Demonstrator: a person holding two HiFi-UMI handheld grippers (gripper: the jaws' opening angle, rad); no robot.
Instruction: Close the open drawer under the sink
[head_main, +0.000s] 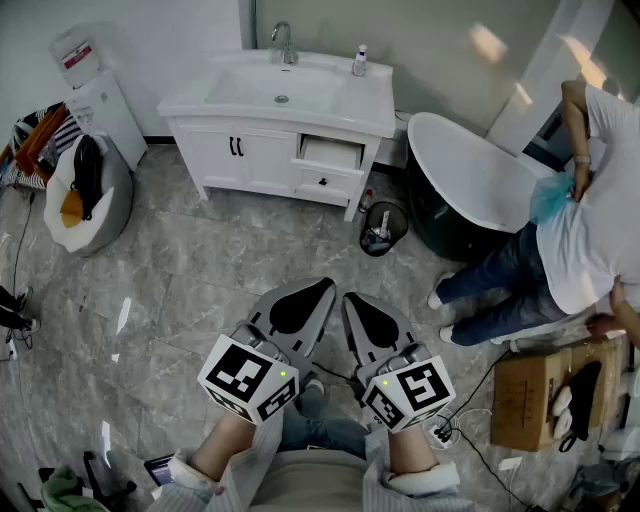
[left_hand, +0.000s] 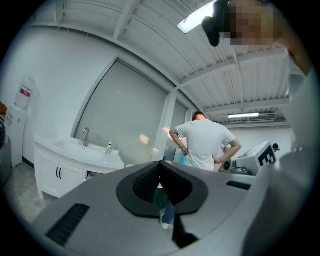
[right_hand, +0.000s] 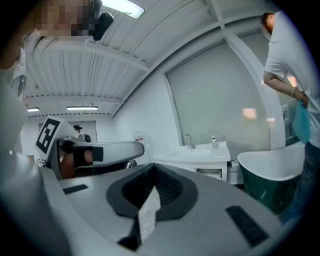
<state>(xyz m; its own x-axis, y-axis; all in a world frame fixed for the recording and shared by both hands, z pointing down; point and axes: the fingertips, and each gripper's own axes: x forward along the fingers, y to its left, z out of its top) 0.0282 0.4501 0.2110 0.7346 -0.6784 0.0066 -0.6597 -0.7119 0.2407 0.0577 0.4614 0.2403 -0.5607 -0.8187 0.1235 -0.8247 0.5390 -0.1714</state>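
Head view looked steeply down on a grey marble-tiled floor (head_main: 200, 290), and I could see the white sink vanity (head_main: 280, 130) standing at the floor's far edge, against the wall. The task's thing, a white drawer (head_main: 332, 152) under the right end of the basin, stood pulled out and open. Below it a second one with a dark knob sat flush. A chrome tap (head_main: 285, 42) and a small soap bottle (head_main: 359, 62) rested on the vanity top.

The grey left tool (head_main: 318, 290) and the grey right tool (head_main: 355, 300) were held side by side over the near part of the floor. Both were well apart from the vanity, their tips pointing towards it. In the left gripper view the left tool (left_hand: 161, 165) had its black ribbed pads pressed together at the tip, with nothing between them. In the right gripper view the right tool (right_hand: 152, 170) was likewise closed on nothing, the pads meeting at the tip.

A round black waste bin (head_main: 383, 228) stood on the floor just beside the vanity's right corner. Next to it was a dark-sided white bathtub (head_main: 470, 180). A person in a white T-shirt and blue jeans (head_main: 580, 230) stood by the tub at the floor's right edge. A grey beanbag seat (head_main: 85, 190) and a white water dispenser (head_main: 95, 100) occupied the far-left corner. A brown cardboard box (head_main: 535, 395) lay near the right edge.
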